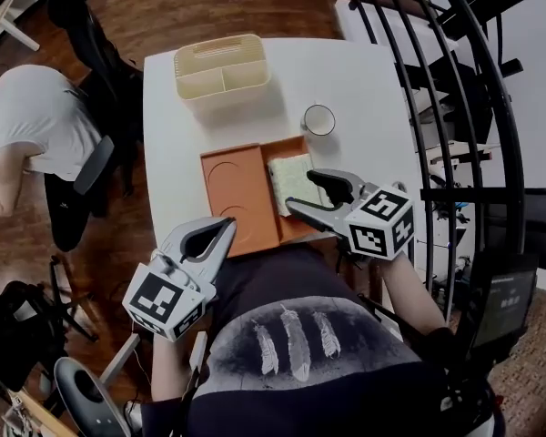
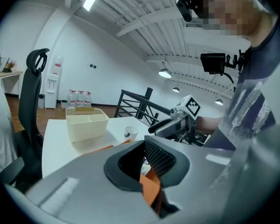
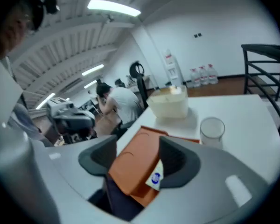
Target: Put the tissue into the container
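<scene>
near edge: left gripper (image 1: 220, 235) at the orange tray's (image 1: 237, 189) front lip, jaws parted, gripping nothing. right gripper (image 1: 302, 192) over the tray's near-right corner, jaws apart and not pressing anything. the tissue pack (image 1: 291, 178) lies flat in the tray's right half, at the right gripper's tips, just ahead and left. its long axis runs away from the person. right is nearer. glass (image 1: 318, 119) beyond. container (image 1: 227, 89) at the far table (image 1: 364, 89) end, well apart.
</scene>
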Demonstrator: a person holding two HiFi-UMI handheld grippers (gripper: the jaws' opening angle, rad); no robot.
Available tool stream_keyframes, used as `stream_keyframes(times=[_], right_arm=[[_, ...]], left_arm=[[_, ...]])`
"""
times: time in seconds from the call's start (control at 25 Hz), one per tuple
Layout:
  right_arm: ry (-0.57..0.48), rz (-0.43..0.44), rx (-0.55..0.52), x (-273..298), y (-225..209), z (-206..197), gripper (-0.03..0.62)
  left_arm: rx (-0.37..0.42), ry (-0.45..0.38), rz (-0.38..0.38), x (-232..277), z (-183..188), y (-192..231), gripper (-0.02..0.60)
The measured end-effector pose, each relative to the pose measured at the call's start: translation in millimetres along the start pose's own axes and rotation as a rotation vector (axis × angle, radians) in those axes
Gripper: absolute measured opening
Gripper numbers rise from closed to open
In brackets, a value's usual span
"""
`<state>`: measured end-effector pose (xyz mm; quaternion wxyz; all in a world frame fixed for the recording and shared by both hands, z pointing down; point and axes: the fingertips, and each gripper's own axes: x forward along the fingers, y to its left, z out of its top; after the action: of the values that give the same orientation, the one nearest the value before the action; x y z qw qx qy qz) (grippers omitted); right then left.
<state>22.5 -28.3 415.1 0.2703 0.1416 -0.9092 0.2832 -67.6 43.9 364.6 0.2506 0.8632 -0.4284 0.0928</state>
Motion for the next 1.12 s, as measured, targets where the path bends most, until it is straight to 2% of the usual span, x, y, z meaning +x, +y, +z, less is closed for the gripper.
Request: stream_keyframes(times=[0.12, 0.16, 0.24, 0.32, 0.52, 0.8, 1.12], right_arm=[[-0.185, 0.136, -0.054, -38, 35, 43, 0.05], [-0.229, 0.183, -0.054, -49, 44, 51, 0.002], [-0.292, 0.283, -0.051, -69, 60, 60, 0.003], [-0.33, 0.347, -0.056, -83, 69, 60, 0.002], [-0.345, 0.368, -0.102, -102, 66, 46, 0.003], [-0.393, 0.477, -0.235, -128, 68, 42, 0.003], [-0.339, 0.558, -0.259, -150, 43, 28, 0.003]], left_arm=[[0.021, 0.004, -0.009, 6, 6, -5, 0.014], [0.029, 0.005, -0.013, 9, 9, -8, 0.014], [0.042, 0.007, -0.018, 14, 12, -16, 0.014], [0.051, 0.011, -0.015, 19, 14, -23, 0.014], [0.064, 0.019, 0.005, 31, 17, -41, 0.014], [0.078, 0.003, 0.053, 47, 22, -65, 0.014], [0.067, 0.019, 0.155, 65, 27, -82, 0.014]])
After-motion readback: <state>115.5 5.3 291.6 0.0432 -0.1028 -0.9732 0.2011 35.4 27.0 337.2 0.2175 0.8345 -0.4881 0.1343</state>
